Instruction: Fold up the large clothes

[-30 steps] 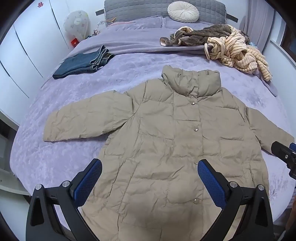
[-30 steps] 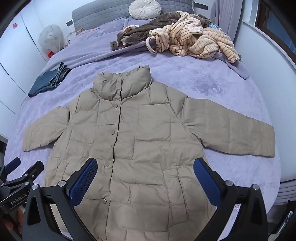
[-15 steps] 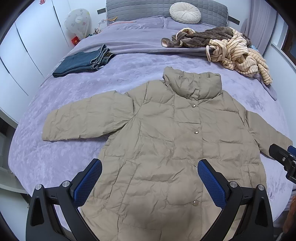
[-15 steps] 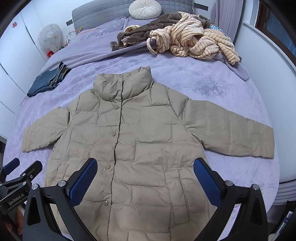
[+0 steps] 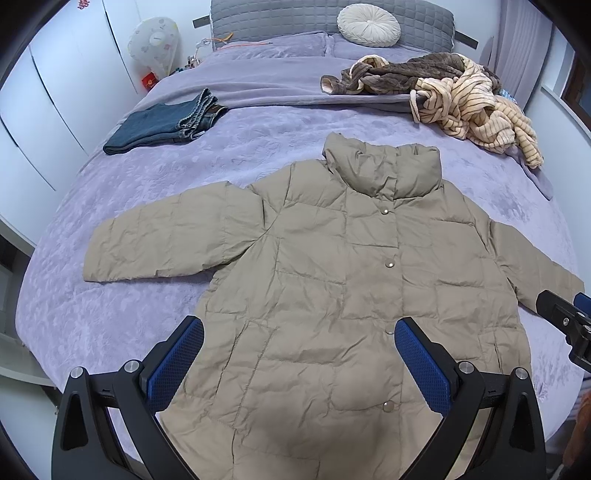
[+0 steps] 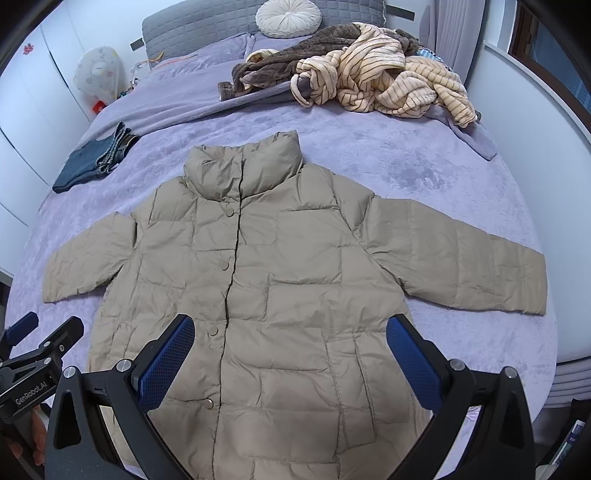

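Observation:
A beige puffer jacket lies flat, front up and snapped shut, on the purple bed, both sleeves spread sideways; it also shows in the right wrist view. My left gripper is open and empty, held above the jacket's lower left part. My right gripper is open and empty above the jacket's lower right part. The right gripper's fingers show at the right edge of the left wrist view. The left gripper shows at the lower left of the right wrist view.
Folded blue jeans lie at the bed's far left. A heap of brown and striped cream clothes lies at the far right. A round cushion leans on the grey headboard. White wardrobes stand left, a wall right.
Both grippers have drawn slightly back and up from the jacket; the view has shifted a little. The jacket has not moved. Both grippers stay open.

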